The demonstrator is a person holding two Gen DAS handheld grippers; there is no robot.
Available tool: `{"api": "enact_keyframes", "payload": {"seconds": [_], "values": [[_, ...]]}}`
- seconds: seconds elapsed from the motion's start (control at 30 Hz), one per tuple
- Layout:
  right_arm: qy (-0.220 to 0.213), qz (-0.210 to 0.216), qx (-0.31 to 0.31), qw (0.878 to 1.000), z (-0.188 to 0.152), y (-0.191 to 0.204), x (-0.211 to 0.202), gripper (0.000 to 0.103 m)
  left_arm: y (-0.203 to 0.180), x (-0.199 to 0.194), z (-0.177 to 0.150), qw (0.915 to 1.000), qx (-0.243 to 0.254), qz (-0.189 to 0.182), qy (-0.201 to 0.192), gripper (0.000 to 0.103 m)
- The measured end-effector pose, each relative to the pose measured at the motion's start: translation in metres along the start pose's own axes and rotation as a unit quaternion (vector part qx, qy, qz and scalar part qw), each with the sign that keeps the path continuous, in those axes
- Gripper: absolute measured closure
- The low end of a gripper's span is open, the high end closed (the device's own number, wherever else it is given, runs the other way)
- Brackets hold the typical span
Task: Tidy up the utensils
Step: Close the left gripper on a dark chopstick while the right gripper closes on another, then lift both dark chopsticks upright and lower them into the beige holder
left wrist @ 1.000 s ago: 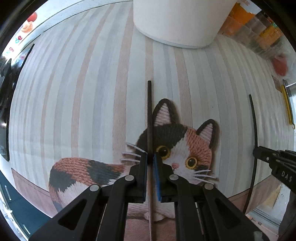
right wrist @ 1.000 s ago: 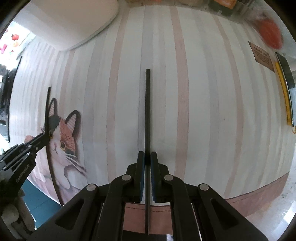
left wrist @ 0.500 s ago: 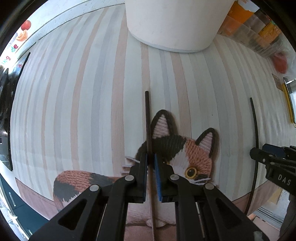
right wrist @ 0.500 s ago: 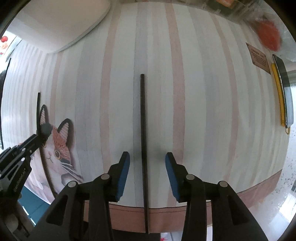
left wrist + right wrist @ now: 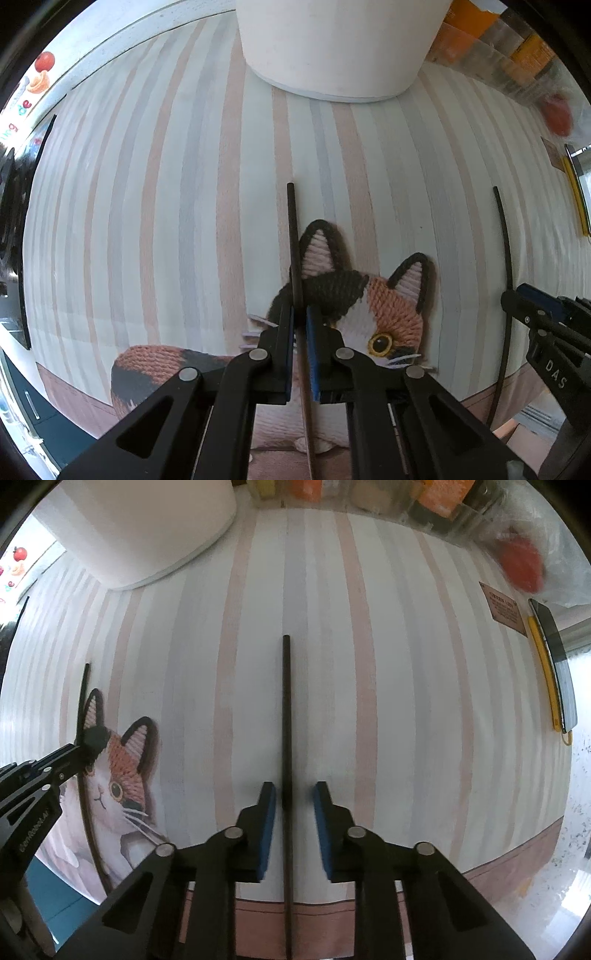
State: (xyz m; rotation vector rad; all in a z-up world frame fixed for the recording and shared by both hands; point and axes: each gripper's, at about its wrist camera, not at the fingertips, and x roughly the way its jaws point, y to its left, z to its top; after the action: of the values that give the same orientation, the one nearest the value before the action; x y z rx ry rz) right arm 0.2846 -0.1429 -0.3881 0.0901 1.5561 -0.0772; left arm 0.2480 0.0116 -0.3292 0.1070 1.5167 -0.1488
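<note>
My left gripper (image 5: 300, 310) is shut on a dark chopstick (image 5: 293, 236) that runs up past the knitted cat's ear on the striped mat (image 5: 166, 184). A second dark chopstick (image 5: 286, 701) lies flat on the mat in the right wrist view. It sits between the blue pads of my right gripper (image 5: 293, 790). Those jaws are closing, but a gap shows on both sides of the stick. Each gripper shows in the other's view: the right gripper (image 5: 517, 295) by its chopstick (image 5: 504, 240), the left gripper (image 5: 92, 738) on its chopstick (image 5: 84, 686).
A large white container (image 5: 332, 44) stands at the back of the mat, also the white container (image 5: 147, 528) at upper left. A phone in a yellow case (image 5: 554, 664), a brown label (image 5: 504, 609) and a red object in plastic (image 5: 521, 565) lie to the right.
My right gripper let go of its chopstick, spread wide, then narrowed around it again. The left gripper moved with its chopstick toward the white container.
</note>
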Motion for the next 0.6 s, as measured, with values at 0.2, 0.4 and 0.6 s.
{"api": "enact_keyframes", "payload": {"seconds": [0.2, 0.4, 0.6], "values": [[-0.015, 0.043, 0.023, 0.999, -0.021, -0.006, -0.003, 0.098, 0.002, -0.002, -0.001, 1.0, 0.0, 0.0, -0.007, 0.1], [-0.046, 0.079, 0.027, 0.995, -0.042, -0.009, -0.021, 0.098, 0.002, -0.03, 0.0, 0.9989, 0.003, -0.005, -0.047, 0.1], [-0.091, 0.105, 0.02, 0.99, -0.05, -0.02, -0.044, 0.098, 0.004, -0.06, -0.001, 0.9965, -0.004, -0.015, -0.082, 0.1]]}}
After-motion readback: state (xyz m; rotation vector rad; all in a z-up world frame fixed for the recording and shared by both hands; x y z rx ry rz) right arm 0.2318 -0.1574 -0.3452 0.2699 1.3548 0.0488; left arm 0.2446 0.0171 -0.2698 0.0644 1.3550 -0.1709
